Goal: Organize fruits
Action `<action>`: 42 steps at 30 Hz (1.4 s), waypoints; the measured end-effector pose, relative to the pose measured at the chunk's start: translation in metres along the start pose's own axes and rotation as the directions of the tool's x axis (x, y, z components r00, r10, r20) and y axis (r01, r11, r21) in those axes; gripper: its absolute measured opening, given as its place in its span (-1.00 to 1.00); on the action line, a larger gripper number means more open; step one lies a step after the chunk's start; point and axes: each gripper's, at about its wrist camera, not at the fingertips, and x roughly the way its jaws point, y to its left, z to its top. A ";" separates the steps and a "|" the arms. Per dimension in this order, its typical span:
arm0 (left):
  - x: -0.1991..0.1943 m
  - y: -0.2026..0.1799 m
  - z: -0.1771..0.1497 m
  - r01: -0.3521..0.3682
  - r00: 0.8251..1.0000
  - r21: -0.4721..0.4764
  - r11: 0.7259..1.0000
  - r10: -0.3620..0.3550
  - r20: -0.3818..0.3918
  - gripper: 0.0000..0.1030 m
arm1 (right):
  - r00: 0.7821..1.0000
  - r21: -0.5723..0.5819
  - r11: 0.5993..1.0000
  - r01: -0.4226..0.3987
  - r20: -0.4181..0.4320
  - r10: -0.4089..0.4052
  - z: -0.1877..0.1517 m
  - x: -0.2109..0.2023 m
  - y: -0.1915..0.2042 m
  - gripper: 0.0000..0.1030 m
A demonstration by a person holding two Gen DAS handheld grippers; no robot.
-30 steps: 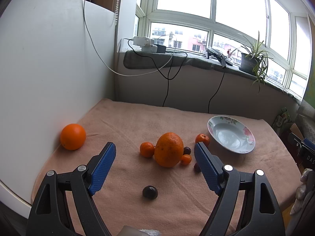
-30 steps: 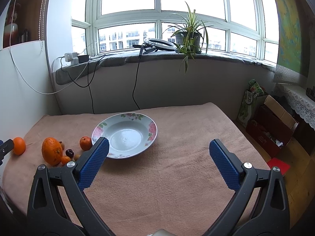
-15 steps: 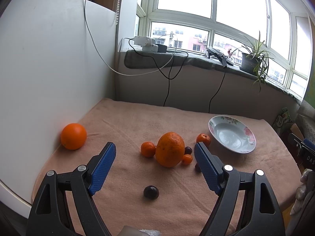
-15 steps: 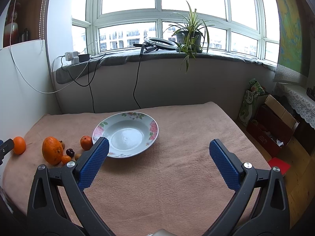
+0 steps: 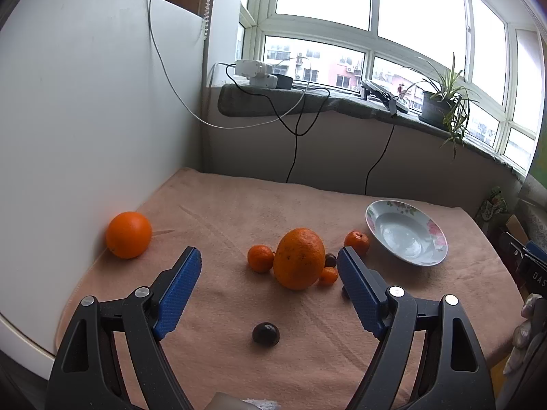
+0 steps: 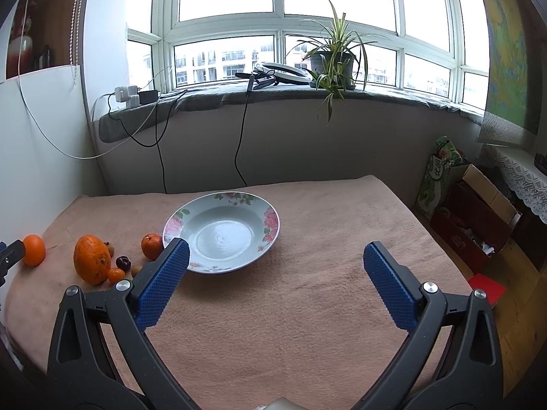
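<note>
A large orange lies mid-table with a small mandarin on its left, a tiny kumquat and a dark plum on its right, and another mandarin beyond. A dark plum lies alone nearer me. A round orange rests against the white panel. An empty floral plate sits to the right of the fruit. My left gripper is open and empty, above the table before the large orange. My right gripper is open and empty, in front of the plate.
A pink towel covers the table. A white panel borders its left side. Cables hang from the windowsill behind. A potted plant stands on the sill. Boxes sit on the floor at right.
The left wrist view has shifted slightly, so the fruit sits a little further right and up. The right wrist view has edged closer to the plate. Both grippers stay open.
</note>
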 end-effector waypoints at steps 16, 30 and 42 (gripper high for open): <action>0.019 0.005 -0.007 0.023 0.998 -0.034 0.999 -0.025 -0.065 0.59 | 0.998 -0.032 0.998 -0.049 -0.041 0.048 -0.002 0.019 0.016 1.00; 0.049 0.016 -0.021 0.118 0.972 -0.156 0.981 -0.146 -0.186 0.59 | 0.932 -0.036 0.940 -0.338 -0.148 0.329 0.001 0.057 0.058 1.00; 0.075 0.020 -0.026 0.190 0.940 -0.250 0.949 -0.250 -0.234 0.59 | 0.721 -0.062 0.748 -0.660 -0.331 0.609 0.005 0.098 0.144 1.00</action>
